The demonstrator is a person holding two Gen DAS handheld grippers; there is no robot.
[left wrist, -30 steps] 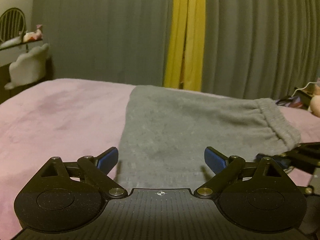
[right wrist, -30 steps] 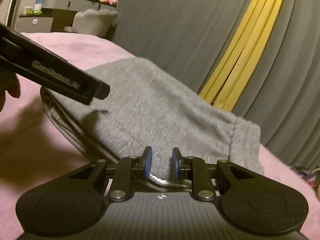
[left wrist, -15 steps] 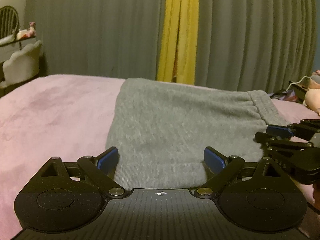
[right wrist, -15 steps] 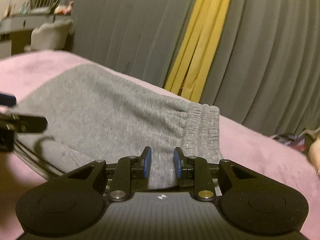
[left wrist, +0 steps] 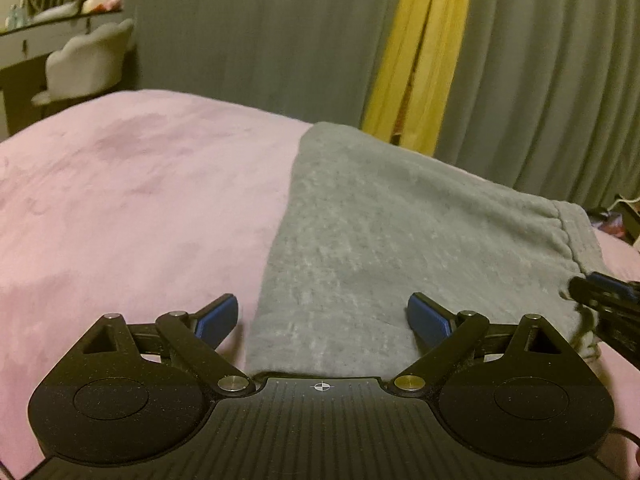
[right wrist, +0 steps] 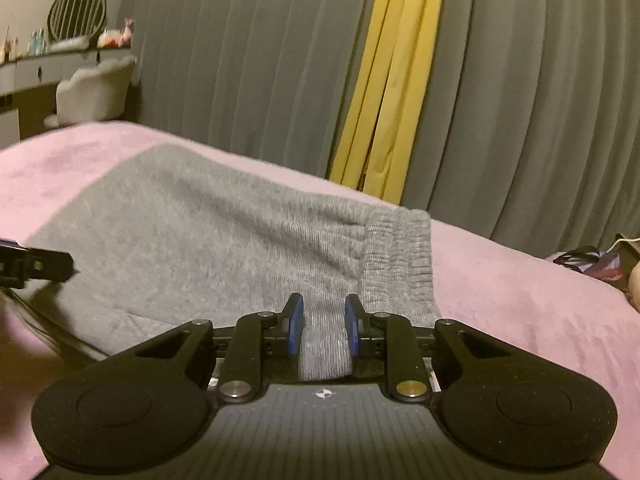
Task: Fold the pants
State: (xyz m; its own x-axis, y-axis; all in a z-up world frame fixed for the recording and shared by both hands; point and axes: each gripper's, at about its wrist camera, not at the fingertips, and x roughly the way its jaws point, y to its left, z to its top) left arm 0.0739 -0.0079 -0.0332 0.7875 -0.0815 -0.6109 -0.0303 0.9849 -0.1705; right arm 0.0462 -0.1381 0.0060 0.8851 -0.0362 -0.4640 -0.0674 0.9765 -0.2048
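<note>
Grey sweatpants (left wrist: 400, 240) lie folded lengthwise on the pink bed cover (left wrist: 140, 200), with the ribbed waistband (right wrist: 400, 248) at the right. My left gripper (left wrist: 324, 318) hovers low over the near left edge and is wide open, with nothing pinched between its blue pads. My right gripper (right wrist: 323, 326) sits at the near waistband corner, its jaws closing, and a strip of grey fabric fills the narrow gap between its pads. The right gripper (left wrist: 600, 300) also shows at the right edge of the left wrist view, with fabric bunched against it.
Grey curtains (left wrist: 260, 40) with a yellow strip (left wrist: 416, 60) hang behind the bed. A white chair (left wrist: 88, 60) and a dresser (right wrist: 48, 64) stand at the far left. Small items and a cable (right wrist: 592, 260) lie at the bed's far right.
Both wrists have rolled, so the bed now tilts in each view. The right gripper has shifted along the near edge towards the waistband, and the left gripper has dropped slightly. Grips look unchanged.
</note>
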